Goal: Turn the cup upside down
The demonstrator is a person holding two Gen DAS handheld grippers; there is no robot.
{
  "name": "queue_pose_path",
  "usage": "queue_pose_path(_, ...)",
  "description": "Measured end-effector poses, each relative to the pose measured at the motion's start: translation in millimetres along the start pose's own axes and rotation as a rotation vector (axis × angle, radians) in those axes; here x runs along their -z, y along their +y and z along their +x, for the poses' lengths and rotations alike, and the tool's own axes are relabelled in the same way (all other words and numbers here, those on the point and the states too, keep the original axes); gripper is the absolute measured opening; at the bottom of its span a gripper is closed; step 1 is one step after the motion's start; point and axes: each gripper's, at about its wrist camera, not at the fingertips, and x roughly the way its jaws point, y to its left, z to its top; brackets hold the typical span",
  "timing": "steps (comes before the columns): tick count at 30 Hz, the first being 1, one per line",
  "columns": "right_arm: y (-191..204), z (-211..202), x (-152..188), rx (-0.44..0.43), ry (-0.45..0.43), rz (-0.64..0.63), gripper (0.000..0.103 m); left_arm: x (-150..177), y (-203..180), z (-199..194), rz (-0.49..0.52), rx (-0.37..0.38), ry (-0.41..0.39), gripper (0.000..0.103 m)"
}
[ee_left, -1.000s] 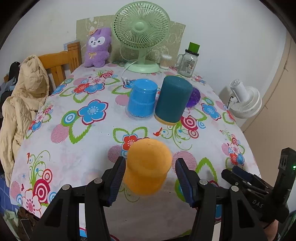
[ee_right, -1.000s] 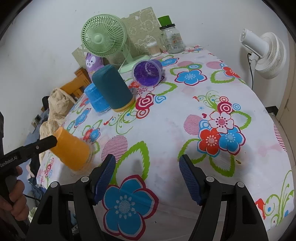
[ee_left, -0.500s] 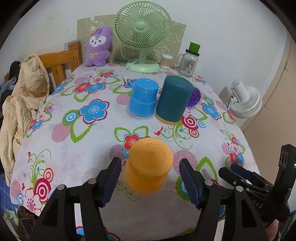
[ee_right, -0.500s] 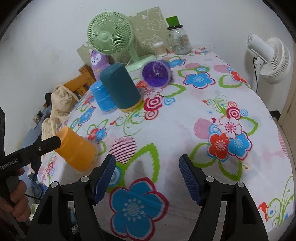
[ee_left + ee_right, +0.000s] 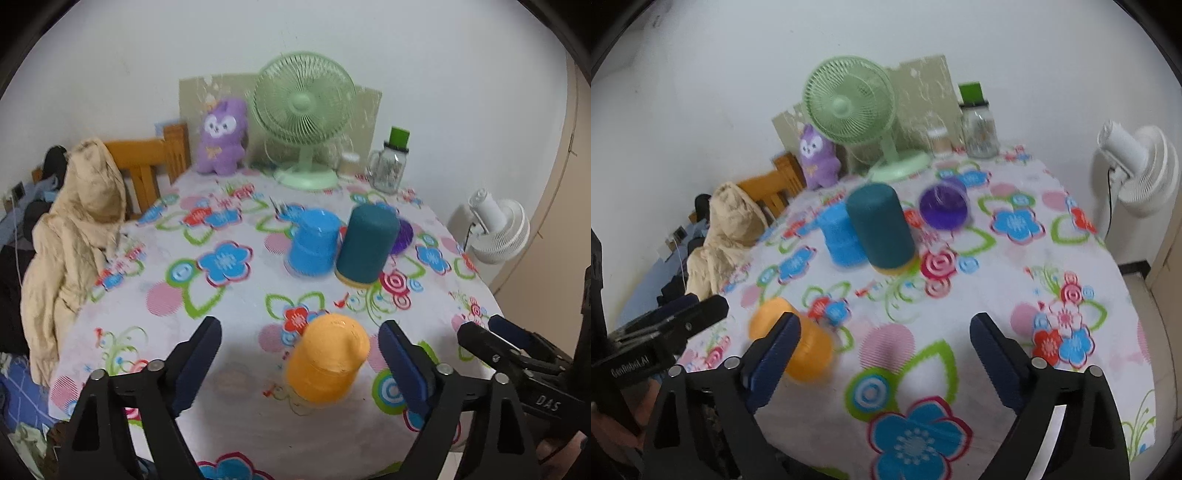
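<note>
An orange cup [image 5: 327,363] stands upside down on the flowered tablecloth [image 5: 229,306] near the table's front edge; it also shows in the right wrist view [image 5: 809,350]. My left gripper [image 5: 299,363] is open and empty, its fingers well apart and drawn back from the cup. My right gripper [image 5: 882,358] is open and empty over the cloth, to the right of the cup. A blue cup [image 5: 314,242] and a teal cup [image 5: 365,245] stand upside down further back. A purple cup [image 5: 943,208] lies on its side behind them.
A green fan [image 5: 304,118], a purple plush toy [image 5: 221,142], a glass jar with a green lid [image 5: 389,164] and a small container stand at the back. A wooden chair [image 5: 147,162] with a beige jacket [image 5: 74,229] is at the left. A white fan [image 5: 496,230] stands right of the table.
My left gripper has let go of the orange cup, opened wider and pulled back and up. The cup now stands free on the cloth. My right gripper has lifted and drawn back a little.
</note>
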Motion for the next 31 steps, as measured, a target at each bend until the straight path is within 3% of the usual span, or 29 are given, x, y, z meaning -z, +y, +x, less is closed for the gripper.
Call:
queue_pose_path(14, 44.0, -31.1, -19.1, 0.001, -0.103, -0.071, 0.103, -2.9, 22.5, -36.0, -0.025, -0.007, -0.120, 0.096)
queue_pose_path(31, 58.1, -22.8, -19.7, 0.007, -0.084, -0.088, 0.103, -2.6, 32.0, -35.4, -0.036, 0.005, -0.121, 0.097)
